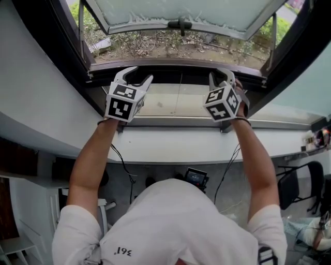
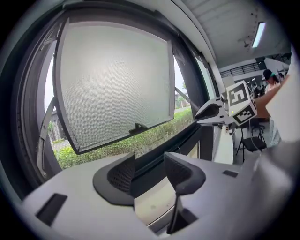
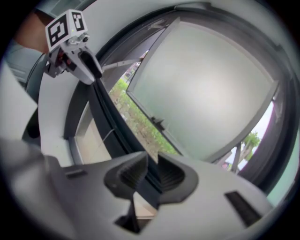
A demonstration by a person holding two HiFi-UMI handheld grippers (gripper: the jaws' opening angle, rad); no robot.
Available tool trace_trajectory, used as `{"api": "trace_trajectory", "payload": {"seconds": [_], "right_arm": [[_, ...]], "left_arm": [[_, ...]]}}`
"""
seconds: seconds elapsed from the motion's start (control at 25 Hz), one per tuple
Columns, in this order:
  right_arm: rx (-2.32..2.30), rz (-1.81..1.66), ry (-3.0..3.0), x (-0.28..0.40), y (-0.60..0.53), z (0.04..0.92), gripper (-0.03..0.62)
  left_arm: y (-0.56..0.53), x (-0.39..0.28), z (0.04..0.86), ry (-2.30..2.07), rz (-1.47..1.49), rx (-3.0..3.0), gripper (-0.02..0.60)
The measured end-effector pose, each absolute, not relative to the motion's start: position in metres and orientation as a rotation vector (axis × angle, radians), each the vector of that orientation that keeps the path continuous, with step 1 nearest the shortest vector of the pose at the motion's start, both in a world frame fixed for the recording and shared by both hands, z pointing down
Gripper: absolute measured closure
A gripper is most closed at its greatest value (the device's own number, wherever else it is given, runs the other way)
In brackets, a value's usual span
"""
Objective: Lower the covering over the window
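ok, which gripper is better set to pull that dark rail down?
Right, probably. Right gripper has its jaws narrow around the dark rail; whether the pads press, unclear. Left gripper straddles it too, jaws wide apart.

"Where do the two grippers sit?"

"Side by side up at the window (image 1: 70,46). The left gripper (image 1: 138,76) is toward the left end of the bar (image 1: 176,72), the right gripper (image 1: 220,76) toward its right end, well apart. The bar runs between each pair of jaws."

"And around them?"

"The sash (image 1: 181,10) swings outward beyond the bar, with shrubs (image 1: 139,44) on the ground under it. On the person's side of the bar lies a flat panel (image 1: 165,101), then a ledge (image 1: 176,122). A chair (image 1: 300,189) stands on the floor far right, a small device (image 1: 196,177) between the arms."
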State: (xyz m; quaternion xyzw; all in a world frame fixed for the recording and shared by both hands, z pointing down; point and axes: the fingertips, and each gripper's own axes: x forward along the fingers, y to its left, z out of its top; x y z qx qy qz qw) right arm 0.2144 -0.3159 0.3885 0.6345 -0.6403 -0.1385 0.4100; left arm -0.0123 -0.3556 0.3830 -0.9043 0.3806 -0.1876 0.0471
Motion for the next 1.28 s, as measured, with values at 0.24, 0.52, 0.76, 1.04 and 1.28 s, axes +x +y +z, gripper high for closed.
{"api": "trace_trajectory", "payload": {"seconds": [0.24,0.52,0.76,1.04,1.28], "right_arm": [[1.713,-0.261,-1.746,0.21,-0.309,0.366,0.526],[1.738,-0.194,-1.891,0.189,-0.296,0.35,0.528],[1.759,-0.076,-2.012,0.179,-0.275,0.355,0.528],[1.795,0.014,-2.094,0.169,-0.252,0.362,0.528],[1.81,0.055,-2.125,0.166,-0.239,0.368,0.528]], "left_arm": [[-0.341,-0.014,0.365,1.18,-0.403,-2.876,0.41],[-0.317,-0.022,0.356,1.22,-0.192,-2.989,0.526],[-0.284,-0.025,0.359,1.156,-0.1,-3.061,0.535],[-0.254,-0.024,0.363,1.099,-0.043,-3.116,0.535],[-0.238,-0.022,0.372,1.082,-0.046,-3.138,0.535]]}}
